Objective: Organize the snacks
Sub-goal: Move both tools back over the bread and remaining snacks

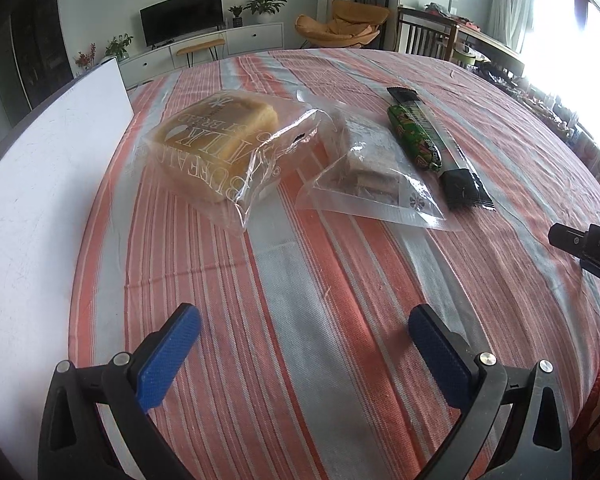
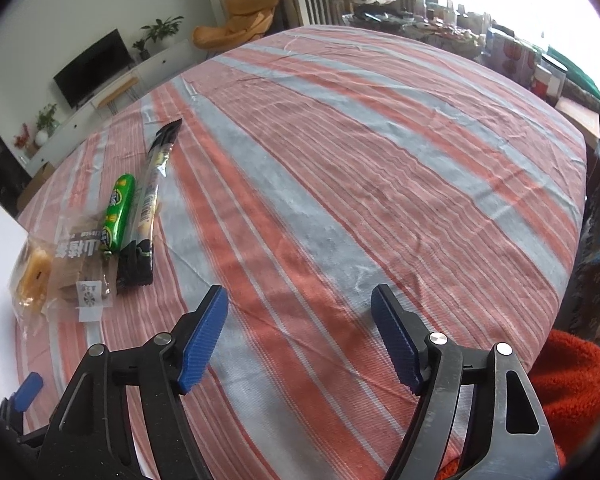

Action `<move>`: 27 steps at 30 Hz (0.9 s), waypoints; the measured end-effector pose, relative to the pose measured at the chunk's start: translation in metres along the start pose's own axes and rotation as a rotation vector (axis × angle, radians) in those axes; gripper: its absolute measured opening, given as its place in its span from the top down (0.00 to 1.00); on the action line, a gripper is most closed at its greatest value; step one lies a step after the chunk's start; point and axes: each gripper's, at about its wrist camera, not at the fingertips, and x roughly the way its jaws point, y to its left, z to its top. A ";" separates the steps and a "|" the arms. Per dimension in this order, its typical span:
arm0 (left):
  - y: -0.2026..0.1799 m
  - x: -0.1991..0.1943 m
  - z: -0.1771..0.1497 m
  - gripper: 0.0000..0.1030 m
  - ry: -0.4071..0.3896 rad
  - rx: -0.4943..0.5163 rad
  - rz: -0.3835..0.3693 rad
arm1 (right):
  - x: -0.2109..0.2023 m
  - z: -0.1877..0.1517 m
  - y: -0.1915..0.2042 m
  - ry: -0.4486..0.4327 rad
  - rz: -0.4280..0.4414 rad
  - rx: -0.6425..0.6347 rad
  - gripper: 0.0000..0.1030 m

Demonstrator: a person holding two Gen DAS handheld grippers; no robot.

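Four snacks lie in a row on the striped tablecloth (image 1: 340, 280). A clear bag of toast bread (image 1: 220, 148) lies at the left. Beside it is a clear packet of brown slices (image 1: 372, 172), then a green sausage stick (image 1: 414, 136) and a long black-ended stick packet (image 1: 440, 148). My left gripper (image 1: 304, 320) is open and empty, near the table's front, short of the bread. In the right wrist view the bread (image 2: 32, 276), packet (image 2: 80, 264), green stick (image 2: 118, 212) and long packet (image 2: 150, 200) sit far left. My right gripper (image 2: 300, 308) is open and empty over bare cloth.
A white board (image 1: 48, 184) lies along the table's left side. Part of the right gripper's body (image 1: 584, 244) shows at the right edge of the left wrist view. A cluttered side table (image 2: 440, 20) and boxes stand beyond the far right edge.
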 end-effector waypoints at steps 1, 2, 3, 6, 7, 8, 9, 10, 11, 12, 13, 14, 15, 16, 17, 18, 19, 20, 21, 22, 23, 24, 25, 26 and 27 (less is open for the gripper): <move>0.000 0.000 0.000 0.00 0.000 0.000 0.000 | 0.000 0.000 0.001 0.001 -0.005 -0.005 0.25; 0.000 0.000 0.000 0.00 0.000 0.000 0.001 | 0.000 0.000 0.002 0.001 -0.008 -0.009 0.25; 0.000 0.000 0.000 0.00 0.000 0.000 0.000 | 0.001 0.000 0.002 0.002 -0.010 -0.011 0.25; 0.000 0.000 0.000 0.00 0.000 0.000 0.001 | 0.000 0.000 0.001 0.002 -0.009 -0.011 0.25; 0.000 0.000 0.000 0.00 0.000 0.000 0.001 | 0.000 0.000 0.001 0.003 -0.008 -0.009 0.25; 0.000 0.000 0.000 0.00 0.000 0.000 0.001 | 0.000 0.000 0.000 0.003 -0.007 -0.007 0.25; 0.000 0.000 0.000 0.00 0.000 0.000 0.001 | 0.000 0.000 0.000 0.003 -0.007 -0.007 0.25; 0.000 0.000 0.000 0.00 0.000 0.000 0.001 | 0.000 0.000 0.000 0.003 -0.008 -0.007 0.25; 0.000 0.000 0.000 0.00 0.000 0.000 0.001 | 0.000 0.000 0.001 0.004 -0.009 -0.008 0.25; 0.000 0.000 0.000 0.00 0.000 0.000 0.001 | 0.000 0.000 0.001 0.005 -0.011 -0.009 0.25; 0.000 0.000 0.000 0.00 -0.001 0.000 0.002 | 0.000 0.000 0.001 0.005 -0.013 -0.011 0.25; 0.000 0.000 0.000 0.00 -0.001 0.000 0.002 | 0.000 0.000 0.001 0.006 -0.014 -0.012 0.25; 0.000 0.000 0.000 0.00 -0.001 0.000 0.002 | 0.000 0.000 0.001 0.006 -0.015 -0.013 0.25; 0.000 0.000 0.000 0.00 -0.001 0.000 0.003 | 0.000 0.000 0.001 0.007 -0.016 -0.013 0.25; 0.000 0.000 0.000 0.00 -0.001 0.000 0.003 | 0.000 0.000 0.001 0.007 -0.017 -0.013 0.25; 0.000 0.000 0.000 0.00 -0.001 0.000 0.003 | 0.000 0.000 0.001 0.007 -0.017 -0.013 0.25; 0.000 0.000 0.000 0.00 -0.001 0.000 0.003 | 0.000 0.000 0.001 0.007 -0.018 -0.013 0.25; 0.000 0.000 0.000 0.00 -0.001 0.000 0.003 | 0.000 0.001 0.002 0.007 -0.018 -0.014 0.25; 0.000 0.000 0.000 0.00 -0.001 0.000 0.003 | 0.001 0.001 0.002 0.008 -0.020 -0.014 0.25; 0.000 0.000 0.000 0.00 -0.001 0.000 0.003 | 0.001 0.001 0.002 0.008 -0.022 -0.015 0.25; 0.000 0.000 0.000 0.00 -0.001 0.000 0.003 | 0.001 0.001 0.003 0.008 -0.025 -0.016 0.25; 0.000 0.000 0.000 0.00 -0.001 0.000 0.003 | 0.001 0.000 0.003 0.008 -0.027 -0.017 0.25; 0.000 0.000 0.000 0.00 -0.001 0.000 0.003 | 0.001 0.000 0.003 0.008 -0.028 -0.018 0.25; 0.000 0.000 0.000 0.00 -0.001 0.000 0.003 | 0.001 0.000 0.004 0.009 -0.030 -0.019 0.25; 0.000 0.000 0.000 0.00 -0.001 0.000 0.003 | 0.001 0.000 0.004 0.009 -0.030 -0.020 0.25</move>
